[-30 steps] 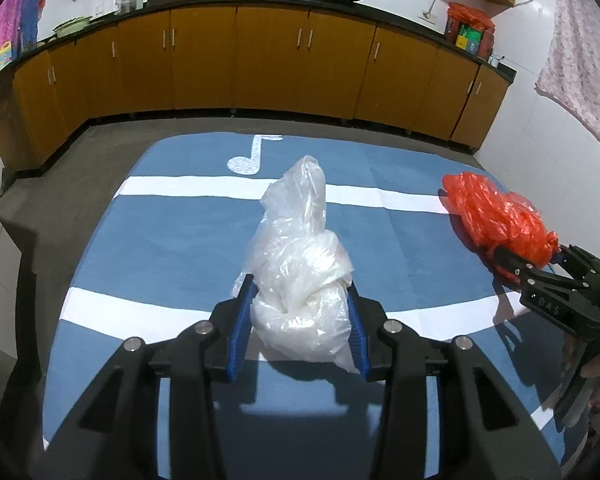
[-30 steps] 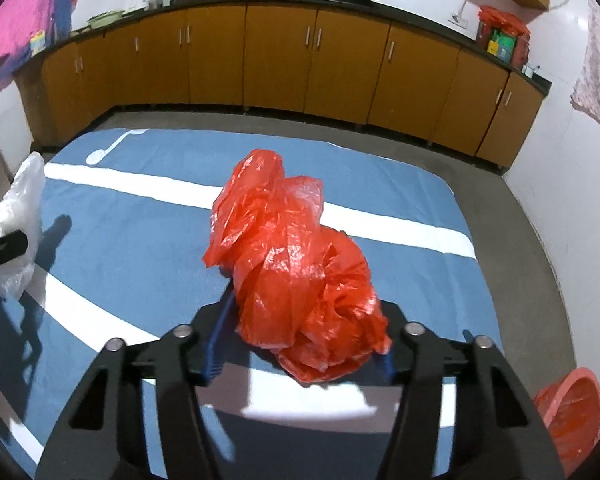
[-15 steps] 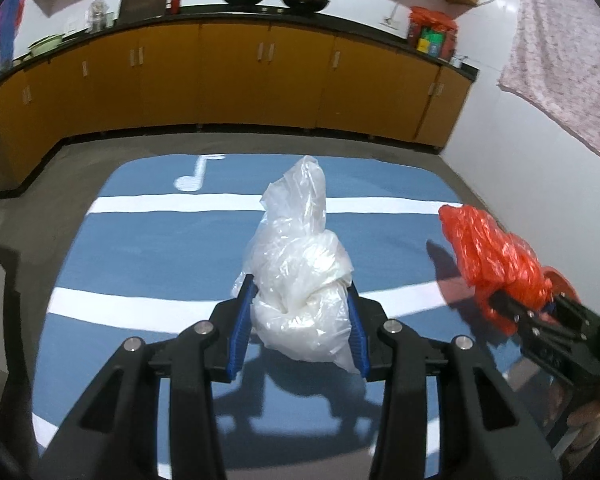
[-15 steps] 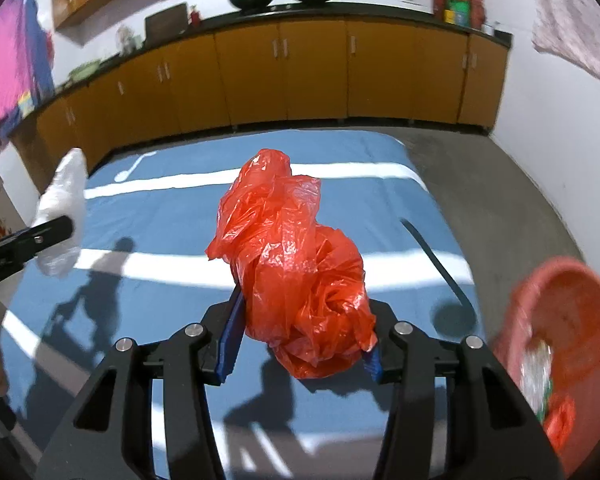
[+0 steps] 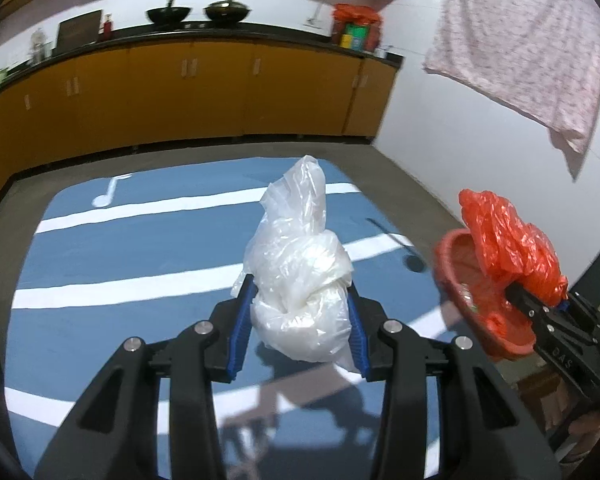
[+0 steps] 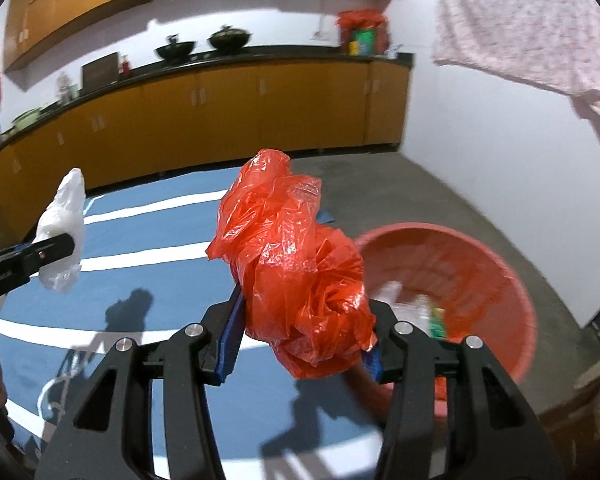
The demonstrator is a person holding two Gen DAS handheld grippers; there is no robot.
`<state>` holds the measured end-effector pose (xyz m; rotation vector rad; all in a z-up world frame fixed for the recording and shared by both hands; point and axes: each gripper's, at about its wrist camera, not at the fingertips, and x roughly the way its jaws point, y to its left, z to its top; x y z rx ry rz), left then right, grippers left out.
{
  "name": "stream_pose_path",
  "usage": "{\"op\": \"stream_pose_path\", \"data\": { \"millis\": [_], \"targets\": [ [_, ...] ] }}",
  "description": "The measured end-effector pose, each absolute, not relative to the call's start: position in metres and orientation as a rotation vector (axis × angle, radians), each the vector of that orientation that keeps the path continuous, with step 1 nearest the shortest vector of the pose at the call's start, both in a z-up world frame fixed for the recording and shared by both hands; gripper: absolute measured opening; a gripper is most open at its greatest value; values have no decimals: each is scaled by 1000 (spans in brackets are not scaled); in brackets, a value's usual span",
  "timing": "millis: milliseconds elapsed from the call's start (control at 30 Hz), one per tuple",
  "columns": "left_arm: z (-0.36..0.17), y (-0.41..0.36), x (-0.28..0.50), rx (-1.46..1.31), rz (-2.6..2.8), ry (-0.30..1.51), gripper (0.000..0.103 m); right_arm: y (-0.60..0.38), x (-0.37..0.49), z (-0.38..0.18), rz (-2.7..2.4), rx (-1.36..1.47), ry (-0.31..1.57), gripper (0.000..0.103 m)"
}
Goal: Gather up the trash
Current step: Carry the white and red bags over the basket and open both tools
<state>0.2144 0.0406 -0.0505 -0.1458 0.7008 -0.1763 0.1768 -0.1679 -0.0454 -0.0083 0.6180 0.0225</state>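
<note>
Red bag (image 6: 296, 276) clenched in right gripper (image 6: 300, 344) jaws, held up beside the red basin (image 6: 496, 264), not over its mouth yet. White bag (image 5: 300, 288) gripped between left gripper (image 5: 296, 332) jaws, hanging above the blue mat (image 5: 100, 320), farther from the basin. Basin already holds some trash (blurred, can't identify). Judging progress: both pickups done, both drops left. Red bag probably goes first, being nearer. No other loose trash visible on the mat.
</note>
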Motion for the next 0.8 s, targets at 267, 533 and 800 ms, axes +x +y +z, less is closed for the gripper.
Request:
{"op": "stream_pose_path", "data": {
  "millis": [267,533,800],
  "targets": [
    [-40,-1,191,-123,-263,684,41,-198,142,-38,-99,20,583,49],
    [-37,-35,180,-117,-323,685,41,-222,123,-38,-170,56,578,49],
    [-40,-75,183,-94,-388,697,41,-239,116,-41,-198,80,582,49]
  ]
}}
